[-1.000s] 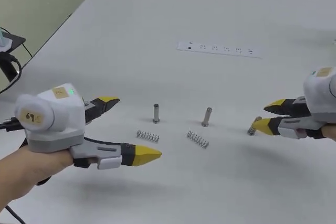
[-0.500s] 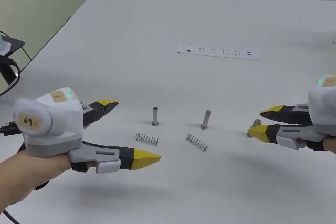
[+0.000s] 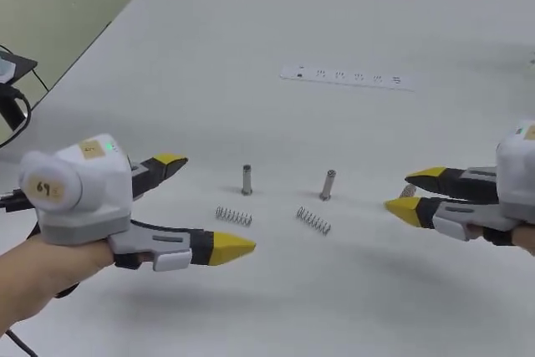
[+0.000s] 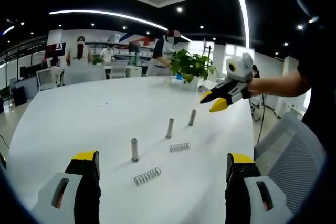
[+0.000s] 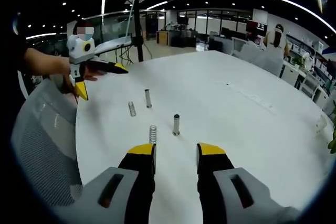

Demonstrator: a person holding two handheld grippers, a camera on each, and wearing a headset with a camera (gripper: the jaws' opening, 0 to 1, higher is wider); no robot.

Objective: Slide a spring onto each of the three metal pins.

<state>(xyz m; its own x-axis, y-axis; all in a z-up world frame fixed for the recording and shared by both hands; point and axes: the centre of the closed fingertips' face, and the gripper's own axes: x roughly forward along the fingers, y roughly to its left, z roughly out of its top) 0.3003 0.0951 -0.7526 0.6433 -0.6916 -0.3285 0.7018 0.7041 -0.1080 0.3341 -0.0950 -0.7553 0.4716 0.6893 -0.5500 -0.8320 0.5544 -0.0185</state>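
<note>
Two small coiled springs (image 3: 234,216) lie flat on the white counter (image 3: 251,56) just before two upright grey pins (image 3: 247,180), left gripper (image 3: 205,202) fingers wide apart, right gripper (image 3: 412,191) fingers slightly apart, both empty.

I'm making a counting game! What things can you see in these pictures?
table: one, white, under everything
metal pins: three, silver, upright in a row; rightmost partly behind the right hand-held gripper
springs: two, silver, lying just nearer than the left and middle pins
power strip: one, white, farther back
plant: one, green, far table edge
left hand-held gripper: one, white-black, yellow tips, open, left of pins
right hand-held gripper: one, same colours, open, right of pins
hand: one, holding the left hand-held gripper
</note>
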